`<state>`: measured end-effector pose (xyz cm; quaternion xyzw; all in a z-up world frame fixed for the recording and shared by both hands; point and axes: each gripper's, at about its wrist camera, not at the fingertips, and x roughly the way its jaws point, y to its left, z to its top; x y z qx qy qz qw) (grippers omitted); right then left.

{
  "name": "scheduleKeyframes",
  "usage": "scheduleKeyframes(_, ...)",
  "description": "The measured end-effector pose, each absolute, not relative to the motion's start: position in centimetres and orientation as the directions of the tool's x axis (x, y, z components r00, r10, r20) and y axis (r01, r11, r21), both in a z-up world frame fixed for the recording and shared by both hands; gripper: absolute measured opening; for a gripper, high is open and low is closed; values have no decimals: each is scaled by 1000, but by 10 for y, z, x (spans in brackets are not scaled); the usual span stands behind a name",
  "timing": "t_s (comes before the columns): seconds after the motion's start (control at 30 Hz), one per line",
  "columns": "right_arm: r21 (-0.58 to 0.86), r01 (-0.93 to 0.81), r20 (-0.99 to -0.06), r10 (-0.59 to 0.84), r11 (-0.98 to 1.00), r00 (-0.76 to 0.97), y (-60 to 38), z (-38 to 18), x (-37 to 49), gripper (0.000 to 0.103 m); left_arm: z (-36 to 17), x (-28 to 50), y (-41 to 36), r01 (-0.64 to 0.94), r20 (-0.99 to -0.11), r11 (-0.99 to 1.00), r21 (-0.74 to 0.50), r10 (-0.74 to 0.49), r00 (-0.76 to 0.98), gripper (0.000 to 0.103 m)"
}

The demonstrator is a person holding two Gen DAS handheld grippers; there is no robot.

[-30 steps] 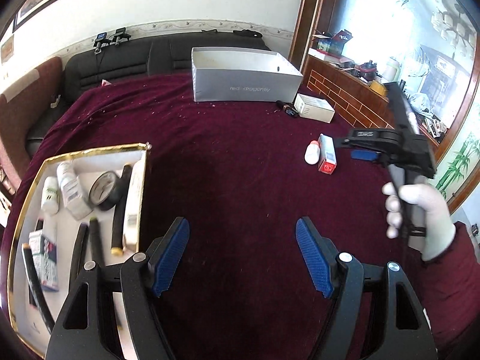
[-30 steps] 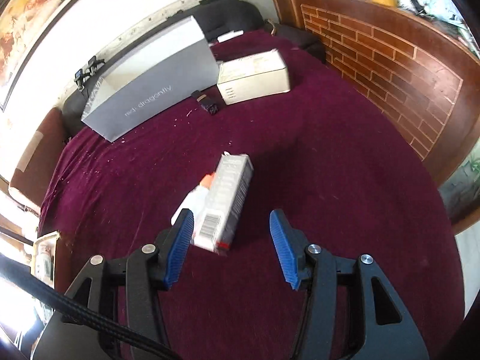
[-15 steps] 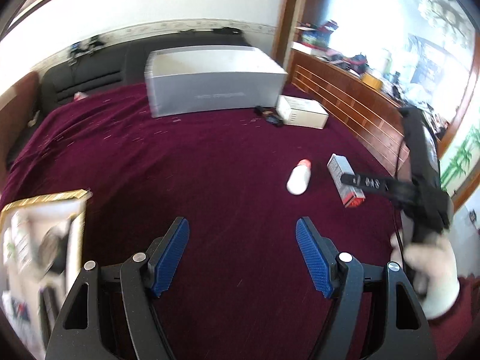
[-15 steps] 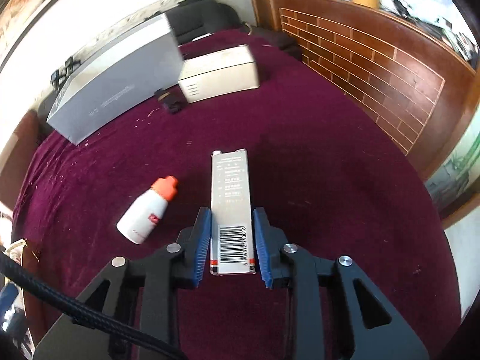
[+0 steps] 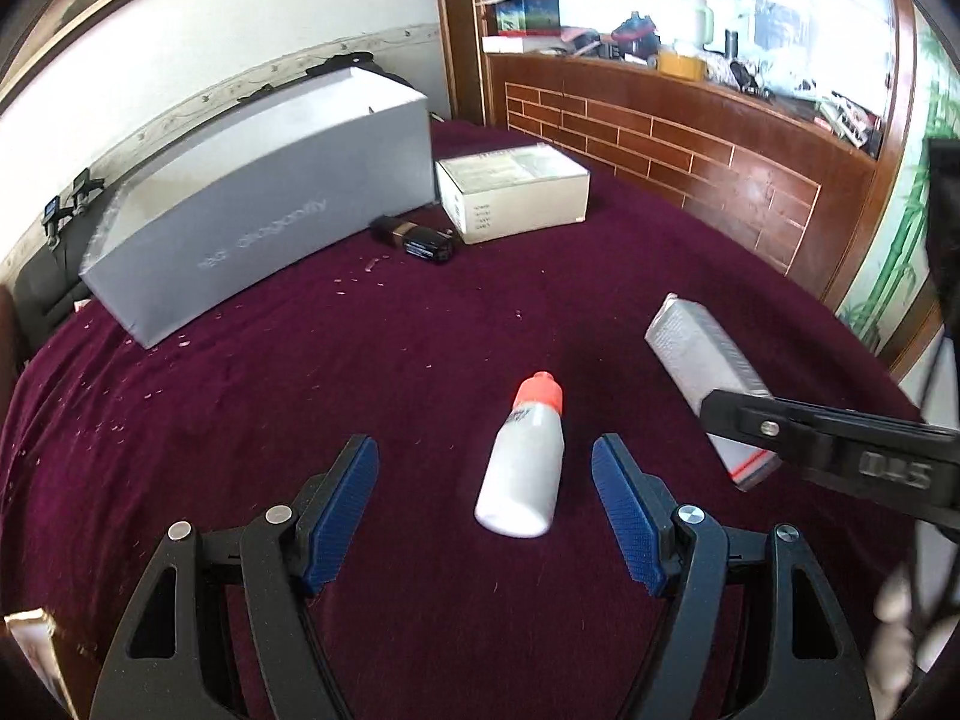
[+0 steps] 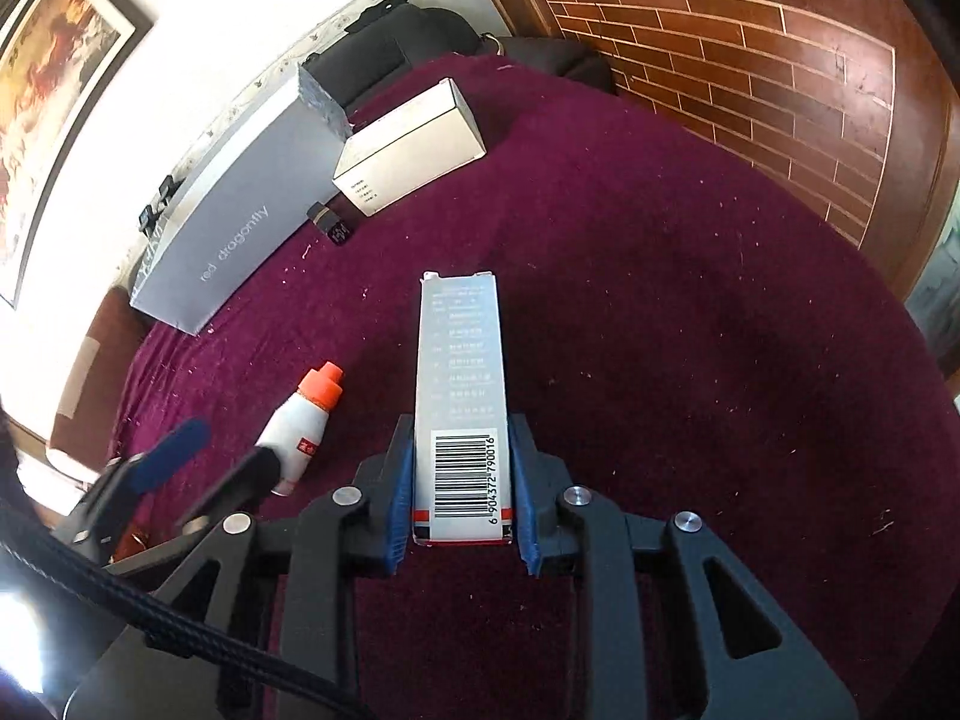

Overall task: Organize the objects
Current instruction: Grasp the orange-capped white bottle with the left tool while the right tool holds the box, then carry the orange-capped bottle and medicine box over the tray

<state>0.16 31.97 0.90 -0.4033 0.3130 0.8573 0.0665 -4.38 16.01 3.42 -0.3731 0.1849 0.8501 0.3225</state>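
A small white bottle with an orange cap [image 5: 525, 462] lies on the maroon cloth [image 5: 300, 396] between the blue pads of my open left gripper [image 5: 485, 507]. It also shows in the right wrist view [image 6: 303, 420]. My right gripper [image 6: 462, 486] is shut on a slim white carton with a barcode [image 6: 462, 396], gripping its near end. That carton [image 5: 699, 354] and the right gripper's finger [image 5: 780, 420] show at the right of the left wrist view.
A long grey shoebox [image 5: 258, 204] stands at the back, with a white box [image 5: 513, 189] and a small black object [image 5: 414, 238] beside it. A brick-patterned wooden cabinet [image 5: 690, 150] borders the right side. A gold tray corner [image 5: 27, 630] shows at bottom left.
My left gripper swung right, away from the tray, and closed in around the white bottle. My right gripper closed on the carton and still holds it.
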Motion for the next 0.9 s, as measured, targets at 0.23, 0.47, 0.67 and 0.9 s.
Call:
scheduleKeyframes(0.23, 498, -371, -730, -147, -784, -668, 320, 8, -1, 25, 19, -47, 172, -700, -788, -714, 31, 413, -456, 23)
scheduleKeyframes(0.47, 471, -372, -736, -125, -800, -665, 317, 9, -2, 25, 27, -41, 146, -631, -782, -773, -71, 436, -446, 23)
scheduleKeyframes(0.67, 441, -357, -739, -108, -823, -665, 313, 9, -2, 25, 59, -7, 92, -585, -737, -801, -128, 471, -484, 23)
scheduleKeyframes(0.9, 419, -316, -734, -112, -851, -670, 300, 10, -2, 25, 92, 37, -2, -500, -693, -848, -175, 467, -549, 23)
